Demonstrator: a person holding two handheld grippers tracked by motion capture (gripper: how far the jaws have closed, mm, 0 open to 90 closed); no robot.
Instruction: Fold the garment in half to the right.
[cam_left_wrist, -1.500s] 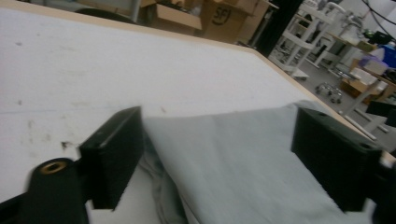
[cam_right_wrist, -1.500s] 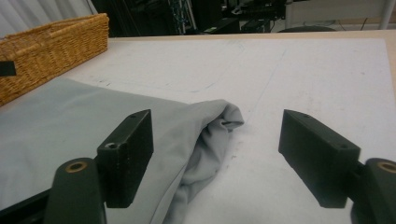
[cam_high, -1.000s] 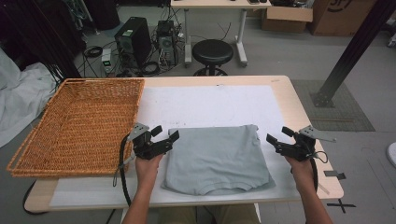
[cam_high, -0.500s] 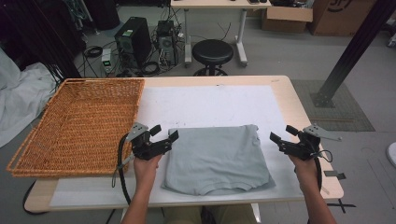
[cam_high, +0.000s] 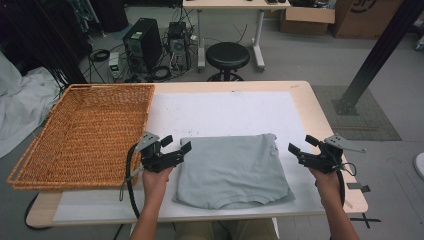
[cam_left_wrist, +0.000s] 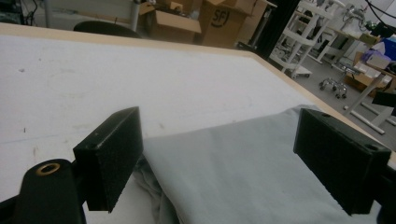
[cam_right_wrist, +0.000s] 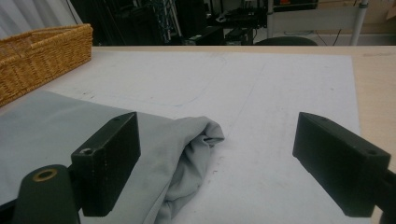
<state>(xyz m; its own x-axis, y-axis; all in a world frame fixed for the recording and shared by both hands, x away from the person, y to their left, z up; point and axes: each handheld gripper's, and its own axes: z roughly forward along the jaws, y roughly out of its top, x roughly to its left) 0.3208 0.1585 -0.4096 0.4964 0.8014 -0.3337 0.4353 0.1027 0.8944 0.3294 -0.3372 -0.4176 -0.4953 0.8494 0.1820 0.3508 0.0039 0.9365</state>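
The folded grey shirt (cam_high: 232, 170), whose near edge is cut off in both gripper views, lies flat between the left gripper (cam_high: 171, 150) and the right gripper (cam_high: 303, 146), roughly square with its neck end toward the person, and both grippers' jaws stand wide apart, holding nothing.

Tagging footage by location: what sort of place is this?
Probably a lab or workshop: computer towers with tangled cables on the floor, cardboard boxes by a desk, and a round stool.

Both forearms reach forward, left tool (cam_high: 175, 149) and right tool (cam_high: 302, 146) gaping wide.
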